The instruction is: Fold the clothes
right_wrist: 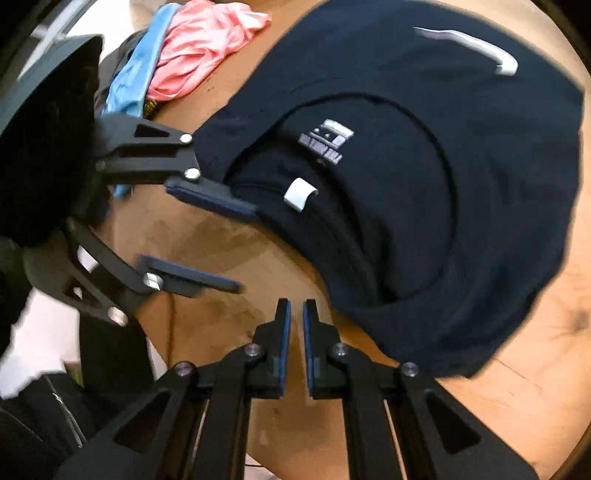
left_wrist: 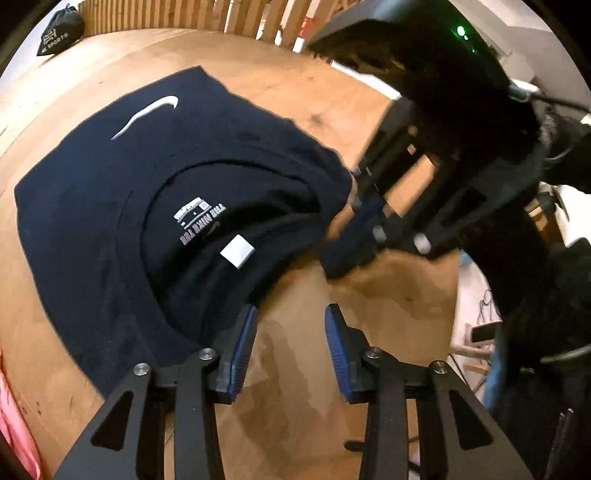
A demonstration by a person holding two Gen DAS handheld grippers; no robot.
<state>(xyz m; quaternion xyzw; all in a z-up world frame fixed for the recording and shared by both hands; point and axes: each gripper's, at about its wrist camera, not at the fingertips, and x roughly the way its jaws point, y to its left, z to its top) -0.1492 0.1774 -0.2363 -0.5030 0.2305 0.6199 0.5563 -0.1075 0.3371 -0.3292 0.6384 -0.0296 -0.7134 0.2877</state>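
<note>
Navy tee [left_wrist: 110,192] lies folded on desk [left_wrist: 388,295], collar toward me. My left gripper [left_wrist: 290,347] part-open, empty; right gripper [right_wrist: 296,343] near-shut, empty — both off the cloth. Next: pinch collar-side edges evenly, fold w/o dragging.

wooden table [left_wrist: 295,92] | on it: navy T-shirt [left_wrist: 110,206], pink garment [right_wrist: 207,48]

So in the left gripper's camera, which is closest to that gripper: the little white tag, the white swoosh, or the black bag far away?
1. White tag, just ahead, inside the navy shirt's collar.
2. White swoosh, farther up the shirt.
3. Black bag, at the table's far corner.
</note>
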